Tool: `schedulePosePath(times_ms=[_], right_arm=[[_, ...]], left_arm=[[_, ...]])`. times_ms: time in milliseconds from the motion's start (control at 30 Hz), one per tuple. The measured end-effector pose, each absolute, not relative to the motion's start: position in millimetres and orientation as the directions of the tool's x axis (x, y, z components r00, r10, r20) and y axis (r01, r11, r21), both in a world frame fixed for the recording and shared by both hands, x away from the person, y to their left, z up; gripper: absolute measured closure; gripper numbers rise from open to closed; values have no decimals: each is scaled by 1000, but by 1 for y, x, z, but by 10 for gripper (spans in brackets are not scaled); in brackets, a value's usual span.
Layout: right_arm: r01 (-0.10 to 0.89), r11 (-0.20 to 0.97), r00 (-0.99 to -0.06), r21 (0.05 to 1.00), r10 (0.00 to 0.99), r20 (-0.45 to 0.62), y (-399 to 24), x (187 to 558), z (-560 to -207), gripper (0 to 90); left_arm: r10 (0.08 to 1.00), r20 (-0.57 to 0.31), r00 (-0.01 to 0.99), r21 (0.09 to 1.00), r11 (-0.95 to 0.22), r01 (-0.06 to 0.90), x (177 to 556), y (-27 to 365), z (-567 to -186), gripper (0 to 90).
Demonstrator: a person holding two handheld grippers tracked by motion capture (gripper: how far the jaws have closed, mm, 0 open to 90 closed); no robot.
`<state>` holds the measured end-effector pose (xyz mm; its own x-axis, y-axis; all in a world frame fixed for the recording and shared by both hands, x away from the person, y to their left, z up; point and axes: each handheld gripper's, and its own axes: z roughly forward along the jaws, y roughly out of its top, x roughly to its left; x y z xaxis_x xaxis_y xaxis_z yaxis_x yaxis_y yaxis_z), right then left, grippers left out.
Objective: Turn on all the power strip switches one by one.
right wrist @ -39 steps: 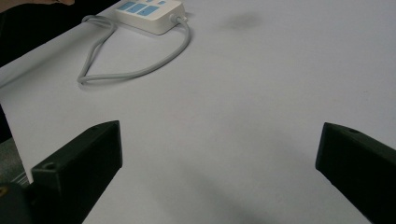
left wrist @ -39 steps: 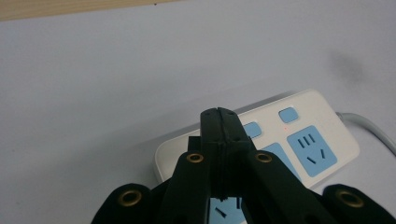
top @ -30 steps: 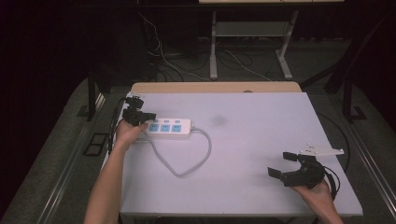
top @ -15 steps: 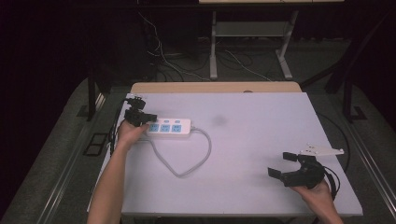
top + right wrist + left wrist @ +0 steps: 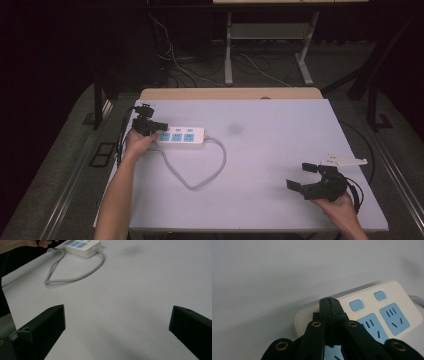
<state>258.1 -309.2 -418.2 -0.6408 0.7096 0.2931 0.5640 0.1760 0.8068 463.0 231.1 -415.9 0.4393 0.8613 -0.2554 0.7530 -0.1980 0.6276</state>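
Power strip (image 5: 180,136) is lying flat near the left edge of the table (image 5: 280,150), long axis running across it, cord end pointing toward the middle. Grey cord (image 5: 200,170) is leaving that end and looping toward the person before running back to the left table edge. Left gripper (image 5: 150,126) is sitting over the strip's far-left end; in the left gripper view its jaws are pressed together, tips (image 5: 330,305) resting on or just above the white casing at the end where a third rocker switch would sit, beside the two blue switches (image 5: 356,304) that show. Whether the tips are actually pressing a switch cannot be told, since they cover that spot; nothing is clamped between them. Small red lights are showing near the two visible switches. Right gripper (image 5: 314,181) is idling well apart at the near right of the table, jaws spread wide, nothing between them; its own view is looking across bare tabletop toward the strip (image 5: 82,245). Judgement on handling: the casing is rigid moulded plastic, light, smooth and likely slippery on this surface, so a downward poke could skate it sideways. Best purchase looks to be across the narrow width of the body, on the plain side walls, away from sockets and switches. The cord is soft and would drag, not steer.
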Motion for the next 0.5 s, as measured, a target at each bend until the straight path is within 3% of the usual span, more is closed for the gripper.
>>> schedulePosePath(times_ms=[500], right_arm=[[563,170,-640,809,709,296,-310,259,-418,5]], left_arm=[[864,-289,412,612,-164,774,465,233,-417,900]])
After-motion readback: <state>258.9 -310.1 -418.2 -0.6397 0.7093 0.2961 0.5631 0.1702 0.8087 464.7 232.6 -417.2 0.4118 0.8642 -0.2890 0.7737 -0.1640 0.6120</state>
